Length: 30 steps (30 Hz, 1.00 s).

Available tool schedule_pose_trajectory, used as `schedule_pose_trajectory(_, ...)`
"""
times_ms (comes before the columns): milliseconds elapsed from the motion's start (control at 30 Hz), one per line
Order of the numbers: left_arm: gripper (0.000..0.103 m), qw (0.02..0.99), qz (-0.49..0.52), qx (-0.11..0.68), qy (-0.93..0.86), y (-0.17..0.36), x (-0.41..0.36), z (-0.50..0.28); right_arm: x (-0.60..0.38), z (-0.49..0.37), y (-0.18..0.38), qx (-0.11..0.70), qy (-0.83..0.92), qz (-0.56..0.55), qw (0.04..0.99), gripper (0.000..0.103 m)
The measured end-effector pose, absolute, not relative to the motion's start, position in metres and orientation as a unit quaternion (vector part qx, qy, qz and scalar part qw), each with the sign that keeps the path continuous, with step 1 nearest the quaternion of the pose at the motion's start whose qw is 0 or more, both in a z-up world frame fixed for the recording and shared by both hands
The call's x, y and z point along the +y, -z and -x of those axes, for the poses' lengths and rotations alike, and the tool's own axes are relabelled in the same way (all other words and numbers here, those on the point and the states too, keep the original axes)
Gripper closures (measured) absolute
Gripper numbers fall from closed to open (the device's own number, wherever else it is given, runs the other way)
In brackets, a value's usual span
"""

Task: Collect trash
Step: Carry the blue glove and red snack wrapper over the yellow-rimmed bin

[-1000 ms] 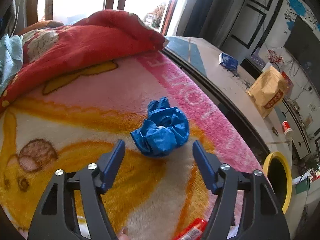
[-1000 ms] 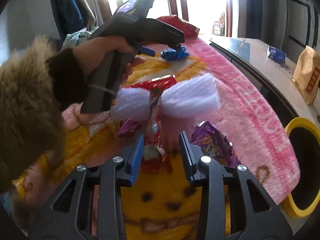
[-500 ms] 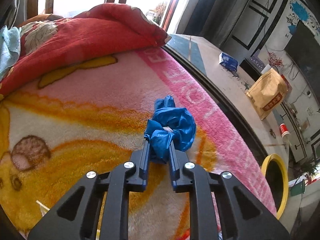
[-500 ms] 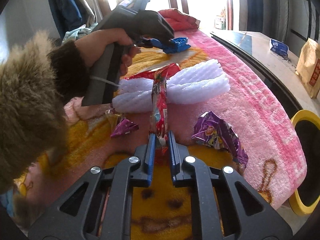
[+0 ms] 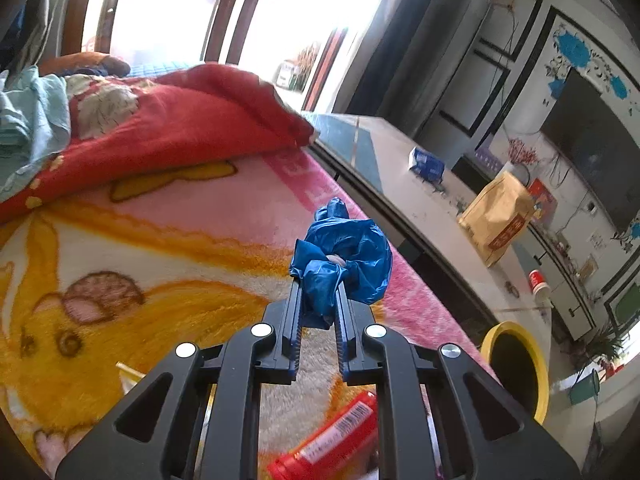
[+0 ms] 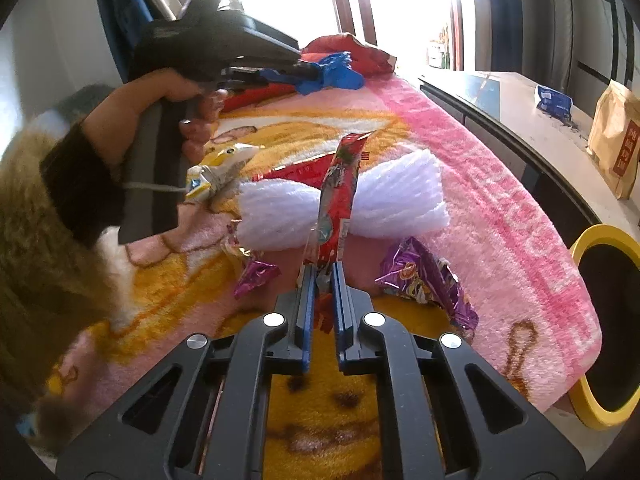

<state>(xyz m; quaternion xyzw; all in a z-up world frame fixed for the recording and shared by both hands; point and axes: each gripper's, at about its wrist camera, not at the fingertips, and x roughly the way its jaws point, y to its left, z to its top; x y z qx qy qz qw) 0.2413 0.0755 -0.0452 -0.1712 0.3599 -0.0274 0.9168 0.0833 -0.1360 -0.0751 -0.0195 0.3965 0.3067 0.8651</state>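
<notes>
My left gripper (image 5: 318,292) is shut on a crumpled blue plastic bag (image 5: 352,256) and holds it above the cartoon blanket (image 5: 160,240). The right wrist view shows that gripper (image 6: 316,76) with the blue bag (image 6: 340,74) raised at the top, in a person's hand. My right gripper (image 6: 322,276) has its jaws closing tight on a red snack wrapper (image 6: 340,192), which stands upright between the pads. Behind it lies white foam netting (image 6: 392,196). A purple wrapper (image 6: 424,280) lies to the right, a small purple one (image 6: 256,274) to the left.
A yellow-rimmed bin (image 6: 600,236) stands off the blanket's right edge, its rim (image 5: 516,328) also showing in the left wrist view. A yellow-white wrapper (image 6: 218,176) lies near the hand. A red quilt (image 5: 180,132) lies behind. A low table holds a paper bag (image 5: 500,220) and a blue pack (image 5: 426,162).
The left gripper shut on the blue bag and lifted it off the blanket. The right gripper shut on the red wrapper, which now stands upright.
</notes>
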Motion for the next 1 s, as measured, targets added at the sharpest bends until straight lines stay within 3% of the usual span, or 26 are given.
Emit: schedule_pose_trajectory(1000, 0.090, 0.933, 0.172, 0.314, 0.045, 0.024, 0.067, -0.161, -0.156, -0.082, 0.050, 0.360, -0.297, 0.011, 0.884, 0.101)
